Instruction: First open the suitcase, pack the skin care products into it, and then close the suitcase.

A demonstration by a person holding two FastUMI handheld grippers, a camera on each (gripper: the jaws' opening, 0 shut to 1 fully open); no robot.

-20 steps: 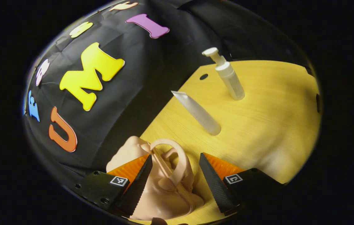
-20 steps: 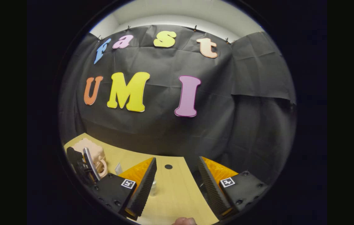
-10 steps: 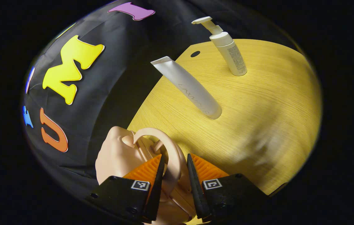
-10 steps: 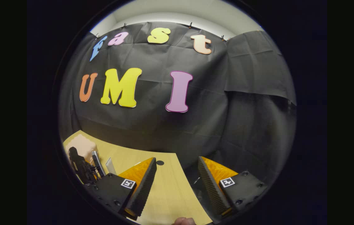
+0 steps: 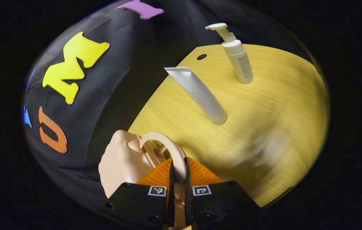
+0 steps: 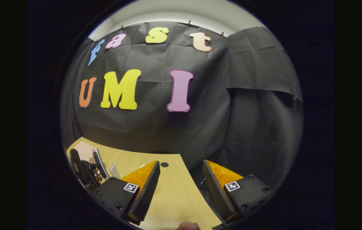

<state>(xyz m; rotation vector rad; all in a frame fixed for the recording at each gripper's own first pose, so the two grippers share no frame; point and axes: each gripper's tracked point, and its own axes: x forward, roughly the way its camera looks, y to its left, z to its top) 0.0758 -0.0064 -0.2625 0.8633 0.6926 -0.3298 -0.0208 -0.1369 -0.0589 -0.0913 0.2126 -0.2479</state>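
The left tool (image 5: 178, 179) is clamped on the arched handle (image 5: 168, 145) of the small peach suitcase (image 5: 120, 161), both fingers pressing the loop from either side. The suitcase sits at the near edge of the yellow wooden desk (image 5: 264, 105), directly under and in front of that tool, with its lid down.

Beyond it on the desk stand two skin care products, well apart from the tool: one white tube (image 5: 197, 94) standing on its cap, leaning, and one white pump bottle (image 5: 238, 57) upright farther back. A single dark round hole (image 5: 201, 57) marks the desk near its far edge.

In the right gripper view, the right tool (image 6: 178, 187) hangs above the desk (image 6: 171, 198) with its fingers spread apart and nothing between them. At lower left of that view are the left tool (image 6: 86, 167), the suitcase (image 6: 83, 150) behind it, and the tube (image 6: 114, 169).

Black cloth (image 6: 200, 127) walls the booth; a pale ceiling (image 6: 181, 9) shows above.
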